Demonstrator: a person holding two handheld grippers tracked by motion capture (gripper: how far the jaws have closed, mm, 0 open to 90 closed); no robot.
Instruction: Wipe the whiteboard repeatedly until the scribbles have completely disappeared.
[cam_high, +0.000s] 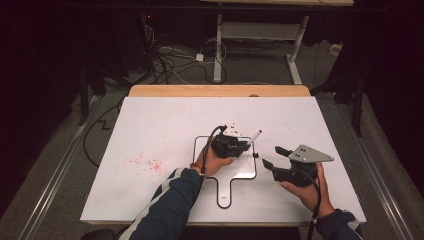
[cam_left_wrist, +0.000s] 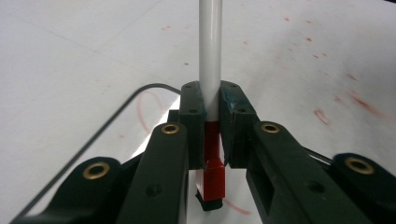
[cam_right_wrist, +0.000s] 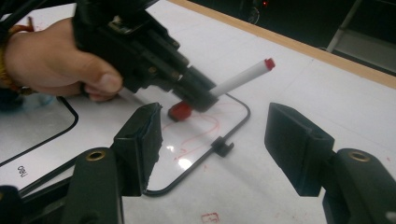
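White-barrelled marker with a red tip (cam_left_wrist: 209, 56) is sitting clamped between the jaws of my left gripper (cam_high: 243, 145), which are closing tight on its barrel, its red end pressing down on the small black-rimmed whiteboard paddle (cam_high: 248, 171) near the board's two o'clock corner. Red scribbles (cam_right_wrist: 201, 127) are showing on that board. My right gripper (cam_high: 273, 157) is hovering at three o'clock of the board, jaws gaping wide, gripping nothing, over the white tabletop (cam_high: 150, 130).
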